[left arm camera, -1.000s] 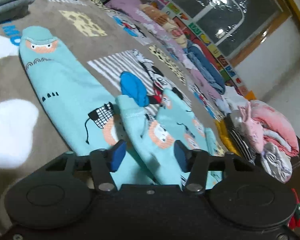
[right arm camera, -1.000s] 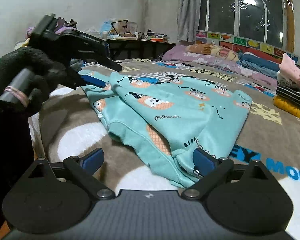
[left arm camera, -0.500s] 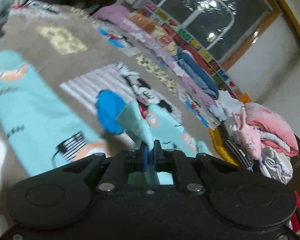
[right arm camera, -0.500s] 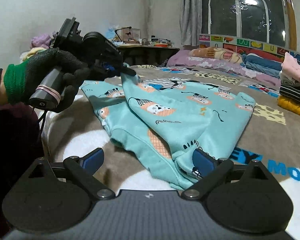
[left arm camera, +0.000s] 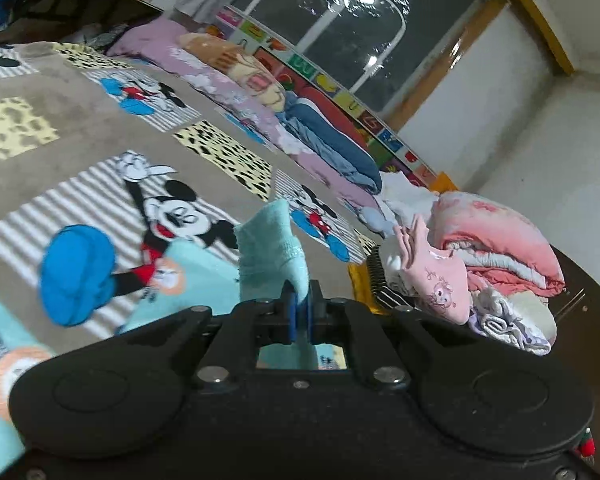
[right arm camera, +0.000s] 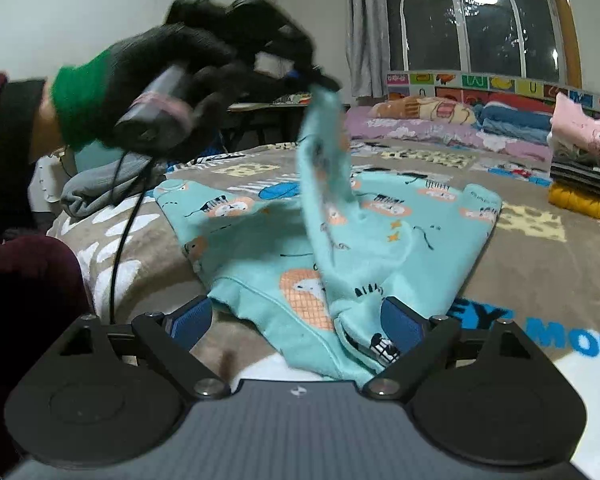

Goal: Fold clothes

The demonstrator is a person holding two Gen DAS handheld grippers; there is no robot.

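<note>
One sleeve cuff (left arm camera: 274, 240) hangs pinched in the raised left gripper (left arm camera: 300, 316), while the wide-open right gripper (right arm camera: 296, 324) straddles the turquoise sweatshirt (right arm camera: 400, 232) hem below.

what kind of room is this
Most likely a bedroom: the teal garment lies on a cartoon-print blanket, folded bedding lines the window side, and clothes are stacked nearby.

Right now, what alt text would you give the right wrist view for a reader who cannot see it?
A gloved hand holds the left gripper shut on a sleeve of a turquoise cartoon-print sweatshirt, lifting it above a brown Mickey Mouse blanket. The open right gripper sits low at the garment's near hem, and folded clothes are stacked at right.
</note>
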